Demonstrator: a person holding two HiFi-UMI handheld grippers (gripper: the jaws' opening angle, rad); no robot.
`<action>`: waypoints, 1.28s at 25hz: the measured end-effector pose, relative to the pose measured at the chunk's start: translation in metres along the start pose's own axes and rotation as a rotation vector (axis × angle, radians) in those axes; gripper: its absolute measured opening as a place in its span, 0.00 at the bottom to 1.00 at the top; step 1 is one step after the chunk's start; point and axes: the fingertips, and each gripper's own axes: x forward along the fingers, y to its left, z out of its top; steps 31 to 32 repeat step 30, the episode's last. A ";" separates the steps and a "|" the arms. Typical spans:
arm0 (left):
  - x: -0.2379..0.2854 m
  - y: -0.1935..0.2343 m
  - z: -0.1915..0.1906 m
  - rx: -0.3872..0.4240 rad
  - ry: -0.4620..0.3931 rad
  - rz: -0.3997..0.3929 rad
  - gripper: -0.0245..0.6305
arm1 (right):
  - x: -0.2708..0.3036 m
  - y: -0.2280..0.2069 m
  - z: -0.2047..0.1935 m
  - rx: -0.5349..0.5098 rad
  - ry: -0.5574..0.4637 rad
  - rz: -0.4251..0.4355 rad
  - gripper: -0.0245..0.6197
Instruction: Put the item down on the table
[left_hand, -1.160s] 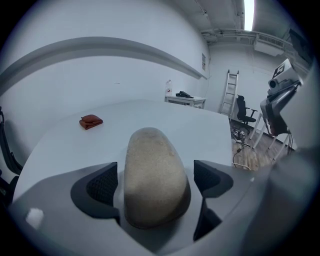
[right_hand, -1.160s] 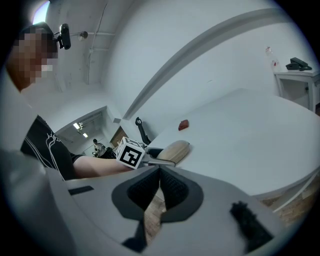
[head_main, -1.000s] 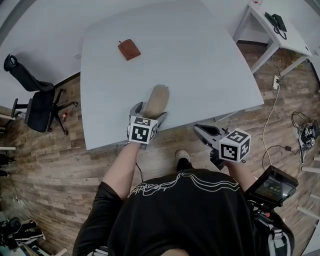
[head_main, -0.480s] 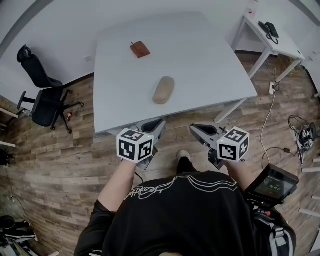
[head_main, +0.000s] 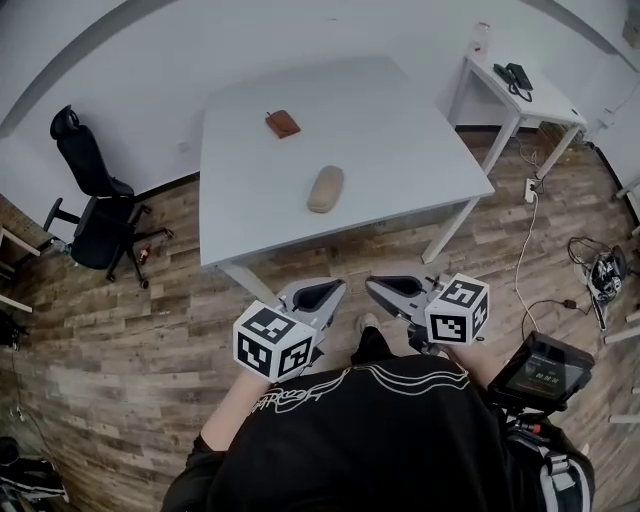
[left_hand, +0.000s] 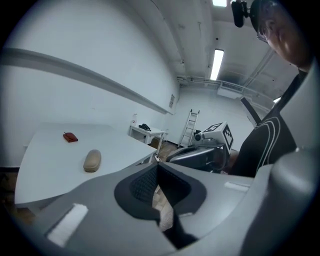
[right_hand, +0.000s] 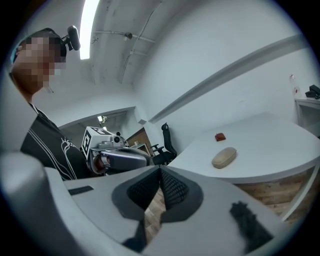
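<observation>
A tan oblong case (head_main: 326, 188) lies alone near the front of the white table (head_main: 400, 120); it also shows as the tan case (left_hand: 92, 160) in the left gripper view and the tan case (right_hand: 223, 157) in the right gripper view. My left gripper (head_main: 318, 297) is held close to my body, well back from the table, its jaws shut with nothing between them. My right gripper (head_main: 392, 289) is beside it, also shut and empty. Both point toward the table.
A small brown wallet (head_main: 283, 124) lies farther back on the table. A black office chair (head_main: 100, 215) stands to the left. A second white desk with a phone (head_main: 518, 75) is at the right, with cables (head_main: 530, 230) on the wooden floor.
My left gripper let go of the tan case, shut and drew back off the table toward my body. The view pulled away, so the table now looks farther off.
</observation>
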 end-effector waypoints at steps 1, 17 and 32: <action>-0.003 -0.005 -0.002 0.017 0.002 0.007 0.04 | -0.001 0.004 -0.004 -0.001 0.005 0.000 0.05; -0.029 -0.010 -0.009 -0.022 -0.041 0.037 0.04 | 0.004 0.029 -0.001 -0.056 0.015 0.024 0.05; -0.032 -0.028 -0.010 -0.023 -0.052 0.036 0.04 | -0.005 0.042 -0.006 -0.075 0.012 0.037 0.05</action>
